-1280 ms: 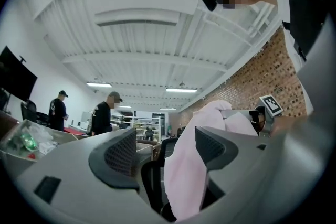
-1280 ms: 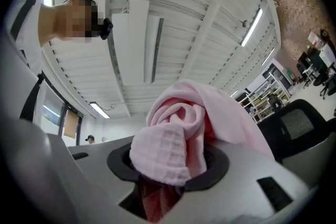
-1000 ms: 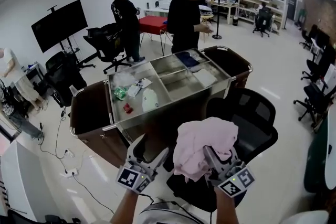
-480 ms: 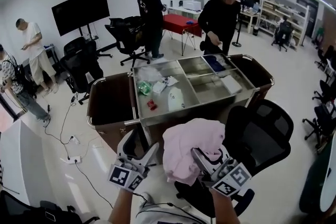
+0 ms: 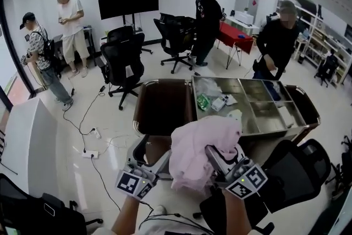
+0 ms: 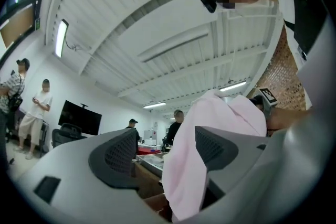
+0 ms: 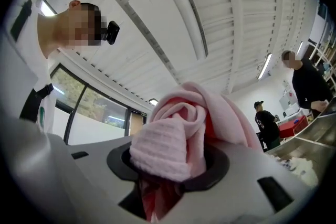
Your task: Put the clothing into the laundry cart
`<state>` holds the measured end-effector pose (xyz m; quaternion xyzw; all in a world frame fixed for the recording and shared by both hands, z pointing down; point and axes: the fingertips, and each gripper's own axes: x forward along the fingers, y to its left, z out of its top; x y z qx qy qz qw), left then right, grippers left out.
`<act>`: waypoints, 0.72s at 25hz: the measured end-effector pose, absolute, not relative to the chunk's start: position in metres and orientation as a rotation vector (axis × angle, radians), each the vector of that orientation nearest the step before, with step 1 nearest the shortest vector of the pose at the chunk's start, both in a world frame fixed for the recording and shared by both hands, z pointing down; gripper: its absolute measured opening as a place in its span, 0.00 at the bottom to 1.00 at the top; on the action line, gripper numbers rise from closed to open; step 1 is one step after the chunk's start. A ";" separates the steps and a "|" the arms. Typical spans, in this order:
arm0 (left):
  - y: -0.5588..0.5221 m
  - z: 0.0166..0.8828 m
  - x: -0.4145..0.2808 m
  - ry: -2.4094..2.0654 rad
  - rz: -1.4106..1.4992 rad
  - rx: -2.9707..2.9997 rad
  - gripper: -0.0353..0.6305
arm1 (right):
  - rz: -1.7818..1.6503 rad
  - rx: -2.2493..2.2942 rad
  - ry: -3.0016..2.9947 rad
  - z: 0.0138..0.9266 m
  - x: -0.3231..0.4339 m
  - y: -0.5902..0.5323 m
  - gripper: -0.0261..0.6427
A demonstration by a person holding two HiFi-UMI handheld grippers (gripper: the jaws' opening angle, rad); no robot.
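Observation:
A crumpled pink garment (image 5: 201,148) is bunched in my right gripper (image 5: 224,158), which is shut on it; the right gripper view shows the cloth (image 7: 184,134) wadded between the jaws of that gripper (image 7: 168,165). My left gripper (image 5: 153,152) is just left of it, open, jaws spread. In the left gripper view the garment (image 6: 210,128) hangs by the right-hand jaw of this gripper (image 6: 165,152) and the other pad is bare. Just beyond both grippers is the laundry cart's brown left bag (image 5: 162,107), its mouth open.
The cart's steel top tray (image 5: 269,125) holds small items; a second brown bag (image 5: 309,111) hangs at its right end. A black office chair (image 5: 300,170) stands close on the right. Several people and more chairs (image 5: 124,60) stand behind. Cables and a power strip (image 5: 91,154) lie on the floor.
The view has swung left along the cart. Both grippers, the right still holding the pink garment, now face the cart's left brown bag instead of the chair and steel tray.

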<state>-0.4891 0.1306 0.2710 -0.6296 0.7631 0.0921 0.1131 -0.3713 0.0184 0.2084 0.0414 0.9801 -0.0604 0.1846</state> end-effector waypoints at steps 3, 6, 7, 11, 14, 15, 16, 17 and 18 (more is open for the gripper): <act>0.155 0.267 -0.522 2.266 0.297 -1.793 0.57 | -0.137 0.160 2.742 0.190 -0.432 0.020 0.33; 0.168 0.270 -0.562 2.274 0.287 -1.767 0.57 | -0.133 0.115 2.780 0.188 -0.510 0.007 0.34; 0.172 0.270 -0.573 2.276 0.293 -1.770 0.57 | -0.158 0.083 2.819 0.197 -0.538 0.000 0.35; 0.187 0.287 -0.613 2.304 0.283 -1.749 0.57 | -0.351 -0.051 3.118 0.293 -0.635 -0.023 0.44; 0.195 0.302 -0.630 2.332 0.291 -1.736 0.57 | -0.333 -0.142 3.428 0.388 -0.660 -0.025 0.59; 0.196 0.302 -0.633 2.342 0.312 -1.743 0.57 | -0.271 -0.182 3.465 0.402 -0.660 -0.024 0.69; 0.197 0.301 -0.635 2.352 0.332 -1.749 0.57 | -0.210 -0.221 3.457 0.404 -0.657 -0.022 0.72; 0.198 0.304 -0.639 2.360 0.340 -1.747 0.57 | -0.171 -0.243 3.432 0.400 -0.653 -0.019 0.73; 0.198 0.308 -0.643 2.365 0.339 -1.740 0.57 | -0.161 -0.238 3.409 0.394 -0.649 -0.016 0.73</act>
